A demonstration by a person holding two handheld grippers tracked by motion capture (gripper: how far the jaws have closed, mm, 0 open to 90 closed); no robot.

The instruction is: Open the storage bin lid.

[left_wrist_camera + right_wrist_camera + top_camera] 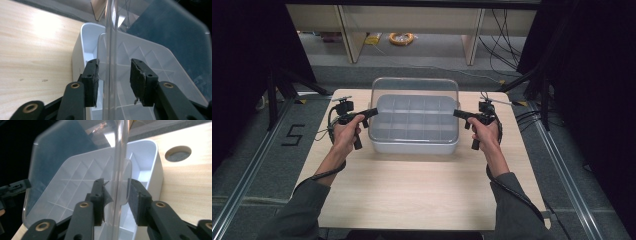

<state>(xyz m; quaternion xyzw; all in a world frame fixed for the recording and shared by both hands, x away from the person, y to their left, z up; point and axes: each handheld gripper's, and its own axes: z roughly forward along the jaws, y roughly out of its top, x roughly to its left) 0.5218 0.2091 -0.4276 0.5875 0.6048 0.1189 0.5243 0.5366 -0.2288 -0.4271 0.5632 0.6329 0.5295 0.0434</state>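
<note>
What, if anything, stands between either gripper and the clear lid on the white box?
Nothing visible. The left gripper and right gripper sit at the lid side edges; each gripper view has the rim between the jaws above the box.

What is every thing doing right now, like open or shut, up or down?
Clear plastic lid: tilted up off the box, held at both side edges.
White plastic compartment box: uncovered, resting on the wooden table, compartments look empty.
Left gripper: shut on the lid.
Right gripper: shut on the lid.
</note>
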